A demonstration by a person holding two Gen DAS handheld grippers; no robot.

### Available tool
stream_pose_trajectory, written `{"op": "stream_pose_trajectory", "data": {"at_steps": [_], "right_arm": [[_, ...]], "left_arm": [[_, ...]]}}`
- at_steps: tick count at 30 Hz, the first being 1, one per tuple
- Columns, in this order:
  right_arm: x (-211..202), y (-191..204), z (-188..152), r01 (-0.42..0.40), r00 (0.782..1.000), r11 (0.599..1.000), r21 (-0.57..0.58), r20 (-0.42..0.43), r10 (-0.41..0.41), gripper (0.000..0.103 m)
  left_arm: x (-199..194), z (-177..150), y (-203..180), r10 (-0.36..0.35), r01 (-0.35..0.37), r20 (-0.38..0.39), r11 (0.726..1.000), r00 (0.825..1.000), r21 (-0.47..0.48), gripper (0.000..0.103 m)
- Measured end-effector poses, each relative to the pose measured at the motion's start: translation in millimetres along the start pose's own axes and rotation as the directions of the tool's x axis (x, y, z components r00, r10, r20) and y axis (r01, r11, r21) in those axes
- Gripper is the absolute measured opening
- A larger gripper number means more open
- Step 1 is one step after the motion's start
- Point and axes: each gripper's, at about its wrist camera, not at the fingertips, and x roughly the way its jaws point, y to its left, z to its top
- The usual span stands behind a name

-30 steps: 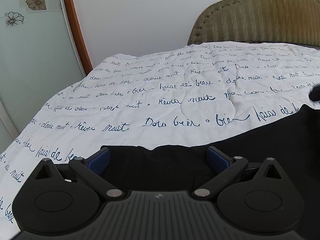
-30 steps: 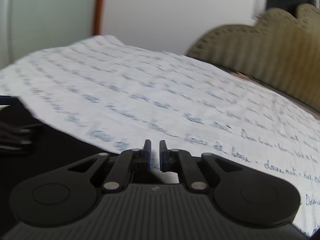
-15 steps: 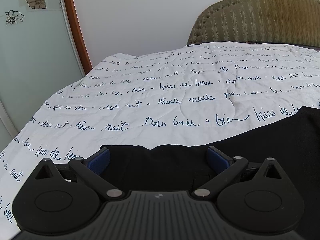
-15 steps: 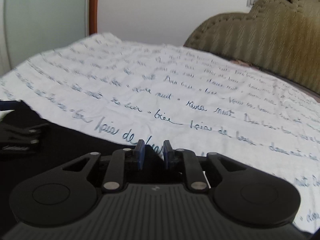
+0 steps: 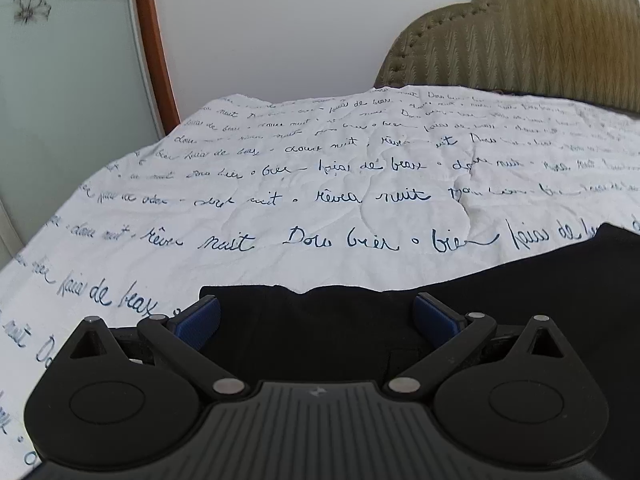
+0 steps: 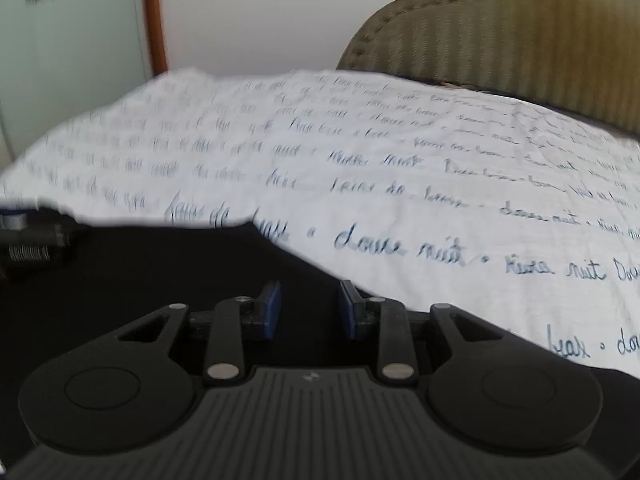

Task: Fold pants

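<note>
A: What is the left wrist view showing?

B: The left gripper [image 5: 316,322] is hovering with fingers [image 5: 198,320] spread wide over the black pants [image 5: 500,304], which are lying flat on the script-printed bed sheet [image 5: 320,184].

A: And the right wrist view?

B: It is blurring. The right gripper [image 6: 309,310] is opening its fingers [image 6: 271,312] above the pants [image 6: 160,272], pinching nothing; the headboard [image 6: 520,48] is showing behind.

Bedsheet [image 5: 320,200] script reads "rêves", "nuit", "bien"
</note>
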Motion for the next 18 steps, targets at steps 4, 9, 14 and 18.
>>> {"op": "stream_pose_trajectory", "data": {"at_steps": [4,9,14,18], "right_arm": [[-41.5,-7.5,-12.3,0.001,0.999,0.999,-0.041,0.051,0.001,0.043],[-87.4,-22.2,-58.4,0.166,0.986,0.978,-0.129,0.03,-0.163,0.056],[-112.8,-59.7,-93.5,0.343,0.939,0.936,-0.082,0.01,-0.343,0.059],[-147.9,-79.9,-102.2,0.256,0.965,0.966,0.041,0.043,-0.258,0.061]], "left_arm": [[-2.5,-0.5,-0.9,0.002,-0.002,0.015,1.0,1.0,0.0,0.103],[-9.6,-1.2,-7.9,0.03,-0.032,0.063,0.999,0.998,0.036,0.103],[-25.0,2.9,-17.5,0.089,-0.095,0.084,0.993,0.992,0.067,0.103],[-79.0,5.8,-39.2,-0.07,0.068,0.102,0.997,0.992,0.03,0.103]]}}
